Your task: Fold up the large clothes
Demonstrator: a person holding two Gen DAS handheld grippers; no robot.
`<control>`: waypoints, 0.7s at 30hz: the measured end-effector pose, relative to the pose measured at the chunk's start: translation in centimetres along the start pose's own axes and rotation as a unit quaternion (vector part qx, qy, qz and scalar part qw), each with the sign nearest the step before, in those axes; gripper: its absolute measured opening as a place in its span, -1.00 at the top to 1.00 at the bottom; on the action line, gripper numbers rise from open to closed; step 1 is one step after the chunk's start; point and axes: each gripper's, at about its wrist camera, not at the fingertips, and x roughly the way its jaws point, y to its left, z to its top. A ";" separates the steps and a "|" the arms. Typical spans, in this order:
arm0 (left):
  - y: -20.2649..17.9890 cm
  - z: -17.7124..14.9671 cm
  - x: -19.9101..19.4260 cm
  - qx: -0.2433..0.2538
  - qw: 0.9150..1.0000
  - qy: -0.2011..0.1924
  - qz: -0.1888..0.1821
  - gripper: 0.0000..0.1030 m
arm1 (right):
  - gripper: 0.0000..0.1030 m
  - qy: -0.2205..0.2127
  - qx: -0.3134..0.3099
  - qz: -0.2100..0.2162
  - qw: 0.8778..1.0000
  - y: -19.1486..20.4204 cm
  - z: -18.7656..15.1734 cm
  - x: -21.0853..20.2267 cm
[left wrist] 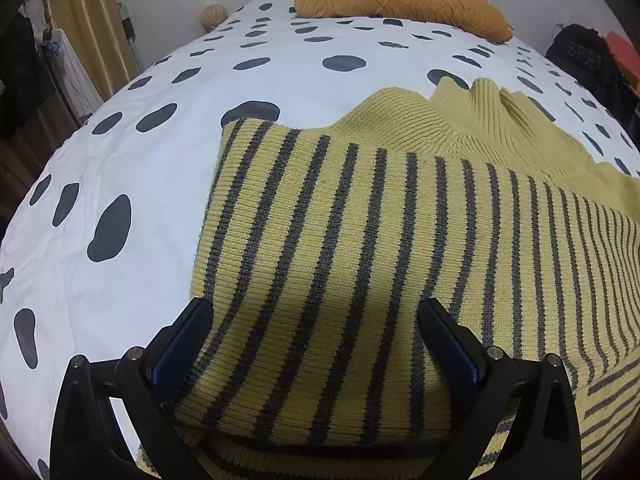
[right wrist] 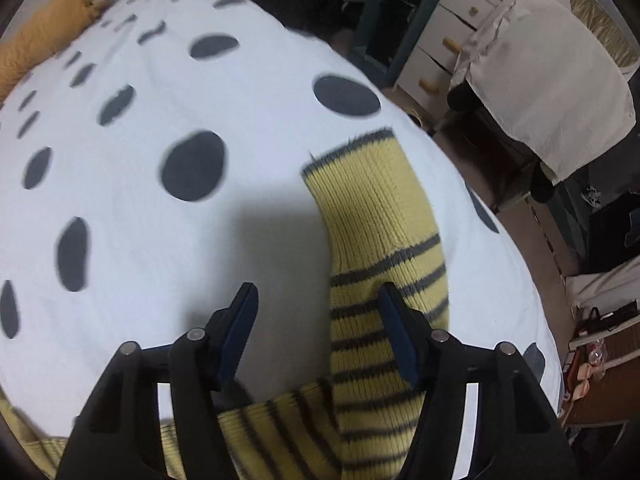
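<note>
Sweater: a yellow knit sweater (left wrist: 344, 248) with grey stripes lies on the bed (left wrist: 120, 168), a striped fold laid over its plain ribbed part.
Sleeve: a sleeve (right wrist: 376, 248) runs away from the sweater across the bed, its cuff edged in grey.
Left hand-held gripper (left wrist: 316, 340): spread wide, one finger at each side of the striped fold; whether they touch the knit is hard to tell.
Right hand-held gripper (right wrist: 318, 332): spread wide above the sleeve, gripping nothing.
Hidden: the sweater's near edge is cut off behind both grippers; the right view is blurred.
Bed: white cover with dark grey spots.
Beyond the sweater: an orange pillow (left wrist: 400, 0) at the far end of the bed, a black bag (left wrist: 584, 56) off its right side.
Room: white drawers (right wrist: 444, 40) and a cloth-draped chair (right wrist: 548, 80) beside the bed.
</note>
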 end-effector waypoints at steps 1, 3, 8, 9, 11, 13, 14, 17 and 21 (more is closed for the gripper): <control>0.0 0.0 0.0 0.000 1.000 -0.001 0.001 -1.00 | 0.26 0.004 -0.004 -0.009 1.000 -0.6 -0.2 0.8; 0.0 0.0 0.0 0.000 1.000 -0.002 0.001 -1.00 | 0.84 0.014 0.020 0.005 1.000 -2.9 -0.6 1.7; 0.1 0.0 -0.1 -0.004 1.000 -0.002 0.002 -1.00 | 0.86 -0.033 0.076 0.172 0.982 -8.3 -2.1 -2.7; 0.1 0.0 -0.2 -0.007 1.000 -0.001 0.003 -1.00 | 0.86 -0.044 0.068 0.202 0.976 -8.5 -2.7 -4.6; 0.2 0.1 -0.4 -0.014 1.000 0.003 0.001 -0.99 | 0.86 -0.065 0.045 0.263 0.962 -7.8 -4.3 -8.1; 0.4 0.2 -0.7 -0.019 1.000 0.009 -0.003 -0.99 | 0.86 -0.078 0.013 0.332 0.940 -5.4 -6.5 -11.9; 0.5 0.2 -0.9 -0.021 1.000 0.011 -0.006 -0.99 | 0.86 -0.080 -0.004 0.358 0.930 -4.1 -7.6 -13.4; 1.3 0.2 -1.7 -0.032 0.999 0.015 -0.025 -0.99 | 0.86 -0.076 -0.068 0.433 0.896 2.3 -12.6 -18.1; 4.3 -0.1 -2.6 -0.076 0.996 0.021 -0.051 -0.99 | 0.86 -0.040 -0.152 0.516 0.842 12.2 -19.7 -22.3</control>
